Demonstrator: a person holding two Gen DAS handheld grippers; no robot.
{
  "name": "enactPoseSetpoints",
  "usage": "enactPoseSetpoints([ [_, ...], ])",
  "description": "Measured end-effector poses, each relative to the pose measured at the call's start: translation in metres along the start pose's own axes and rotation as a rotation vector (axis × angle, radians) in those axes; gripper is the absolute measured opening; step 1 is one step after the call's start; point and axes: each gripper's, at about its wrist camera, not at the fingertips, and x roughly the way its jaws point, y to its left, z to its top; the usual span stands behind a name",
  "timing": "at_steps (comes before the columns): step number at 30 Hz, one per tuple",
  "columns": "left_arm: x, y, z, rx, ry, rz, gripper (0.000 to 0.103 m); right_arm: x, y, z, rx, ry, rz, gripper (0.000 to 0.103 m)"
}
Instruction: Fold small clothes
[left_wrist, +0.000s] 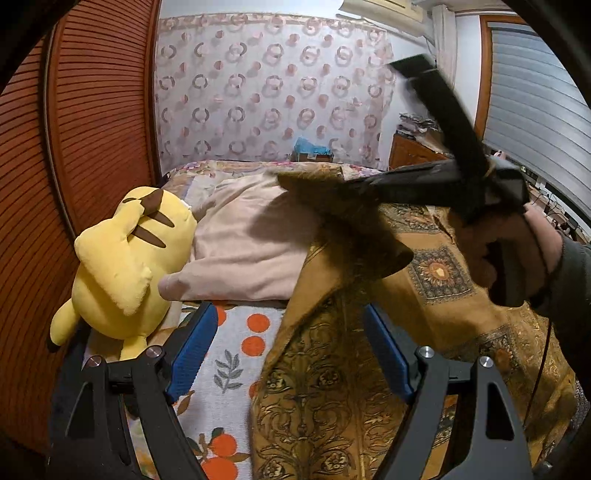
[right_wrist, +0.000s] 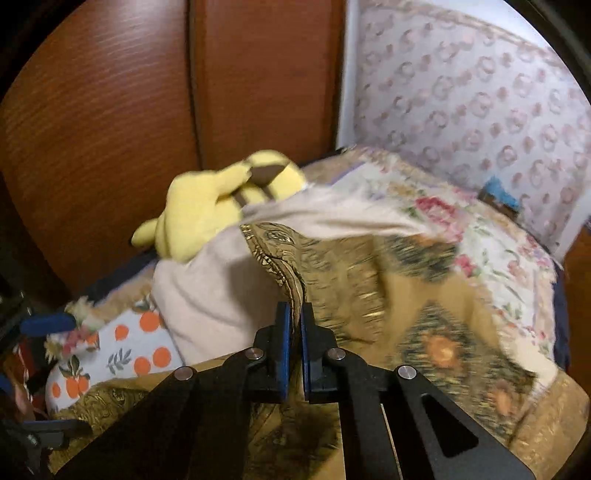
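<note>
A mustard-gold patterned garment lies on the bed, one edge lifted. My right gripper is shut on that edge of the garment and holds it up; it also shows in the left wrist view, blurred, with the hand behind it. My left gripper is open, its blue pads wide apart, with the garment's left edge hanging between them. A pale pink garment lies behind on the bed; it also shows in the right wrist view.
A yellow plush toy lies at the bed's left, against the brown wardrobe. An orange-print sheet covers the near bed. A curtain with ring print hangs behind. A wooden cabinet stands at the back right.
</note>
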Motion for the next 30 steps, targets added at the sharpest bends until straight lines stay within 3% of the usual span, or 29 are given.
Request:
enactPoseSetpoints([
  [4,0.002,-0.009,0.002,0.011,0.000,-0.006,0.081,-0.025,-0.040,-0.013,0.131,-0.028,-0.052,0.005],
  [7,0.004,-0.017,0.004,0.016,-0.002,-0.018,0.081,-0.028,-0.063,-0.030,0.210,0.006,-0.064,0.005],
  [9,0.007,-0.020,0.006,0.022,0.000,-0.021,0.081,-0.029,-0.068,-0.040,0.197,0.020,-0.105,0.018],
  [11,0.010,-0.025,0.007,0.028,0.002,-0.023,0.081,-0.033,-0.071,-0.044,0.192,0.017,-0.126,0.045],
  [14,0.013,-0.031,0.009,0.031,0.005,-0.030,0.081,-0.042,-0.073,-0.050,0.184,0.016,-0.152,0.051],
  [24,0.038,-0.047,0.012,0.062,0.056,-0.045,0.081,-0.070,-0.089,-0.077,0.190,0.050,-0.194,0.052],
  [30,0.065,-0.059,0.013,0.081,0.126,-0.060,0.081,-0.074,-0.095,-0.091,0.195,0.091,-0.223,0.052],
])
